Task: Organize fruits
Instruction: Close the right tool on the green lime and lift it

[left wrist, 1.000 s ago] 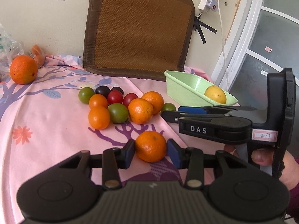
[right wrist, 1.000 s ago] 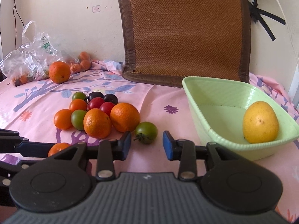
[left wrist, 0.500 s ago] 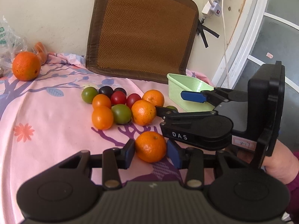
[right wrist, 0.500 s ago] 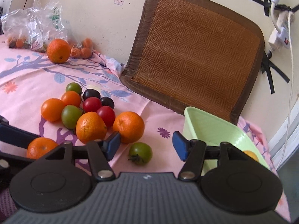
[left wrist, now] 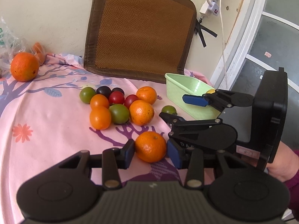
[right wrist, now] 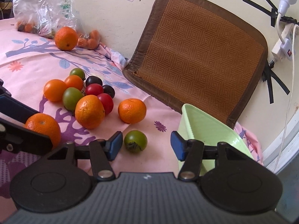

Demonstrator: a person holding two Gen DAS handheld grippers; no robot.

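Tomatoes (left wrist: 119, 113), nine; oranges (left wrist: 141, 110), four.

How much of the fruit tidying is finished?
Just started. One yellow fruit lies in the green basket. The left gripper holds a mandarin; the right gripper's jaws are closing by a green tomato. The fruit pile remains.

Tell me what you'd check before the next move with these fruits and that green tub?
1. Left gripper shut on the small orange mandarin: ok, pads touch both sides.
2. Right gripper empty: ok, its jaws are closing with nothing pressed.
3. Small green tomato lined up between the right fingers: not ok, it sits left of centre.
4. Pale green plastic tub has room: ok, much bare floor shows.
5. Yellow fruit in the tub: cannot tell how it lies, mostly hidden.
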